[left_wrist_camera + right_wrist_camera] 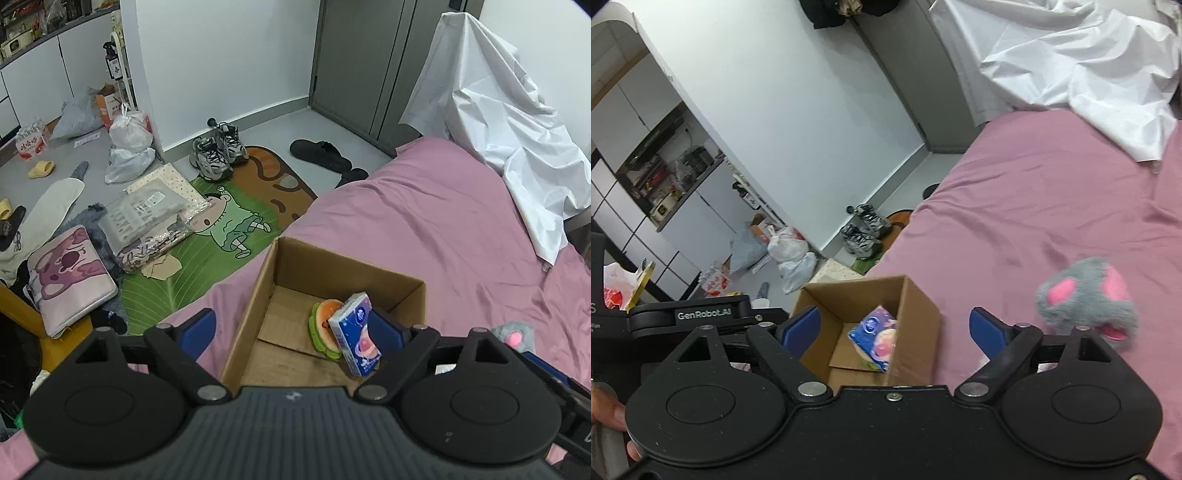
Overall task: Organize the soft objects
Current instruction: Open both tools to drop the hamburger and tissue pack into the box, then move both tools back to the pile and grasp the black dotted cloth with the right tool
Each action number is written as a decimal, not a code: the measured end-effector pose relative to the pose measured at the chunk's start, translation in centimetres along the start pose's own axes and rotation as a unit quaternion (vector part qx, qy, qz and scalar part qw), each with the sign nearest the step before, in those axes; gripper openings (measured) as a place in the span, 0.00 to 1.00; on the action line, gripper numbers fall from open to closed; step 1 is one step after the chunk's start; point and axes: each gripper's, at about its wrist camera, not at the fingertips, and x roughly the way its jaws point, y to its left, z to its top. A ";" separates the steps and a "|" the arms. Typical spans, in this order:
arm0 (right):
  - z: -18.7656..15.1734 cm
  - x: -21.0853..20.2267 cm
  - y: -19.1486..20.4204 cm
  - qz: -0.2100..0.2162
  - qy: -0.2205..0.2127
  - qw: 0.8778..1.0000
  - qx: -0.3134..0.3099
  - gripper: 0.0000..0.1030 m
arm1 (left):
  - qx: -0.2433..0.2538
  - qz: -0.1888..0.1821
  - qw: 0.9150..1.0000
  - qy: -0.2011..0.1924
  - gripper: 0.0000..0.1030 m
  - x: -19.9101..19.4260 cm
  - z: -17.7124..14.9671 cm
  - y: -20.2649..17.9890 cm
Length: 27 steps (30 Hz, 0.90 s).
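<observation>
Left wrist: my left gripper [291,332] stands wide open, gripping nothing. The blue printed tissue pack [355,339] leans tilted in the open brown cardboard box [255,295] on a round orange-and-green plush [322,326], seemingly touching my right-hand pad.

Right wrist: my right gripper [894,328] gapes empty above the box; a fluffy grey-and-pink plush toy [1087,301] lies beside it.

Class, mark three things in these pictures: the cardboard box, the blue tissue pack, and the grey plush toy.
cardboard box [255,295], left wrist view, on its left wall.
blue tissue pack [354,334], left wrist view, on its printed front face.
grey plush toy [1086,295], right wrist view, on the grey fur between its pink patches.
</observation>
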 end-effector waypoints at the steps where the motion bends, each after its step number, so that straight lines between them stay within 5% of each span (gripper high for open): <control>1: -0.1 -0.4 -0.1 -0.003 -0.002 1.000 0.000 0.87 | 0.000 0.000 1.000 -0.001 0.87 -0.3 -0.2 -0.1; 9: -0.3 -3.2 -1.4 -0.027 -0.009 1.000 0.001 0.90 | 0.015 -0.010 1.000 -0.015 1.00 -2.4 -1.4 -1.8; 27: -1.0 -10.2 -7.7 -0.041 -0.007 0.997 0.070 0.91 | 0.058 -0.040 0.997 -0.019 1.00 -6.2 -5.1 -7.1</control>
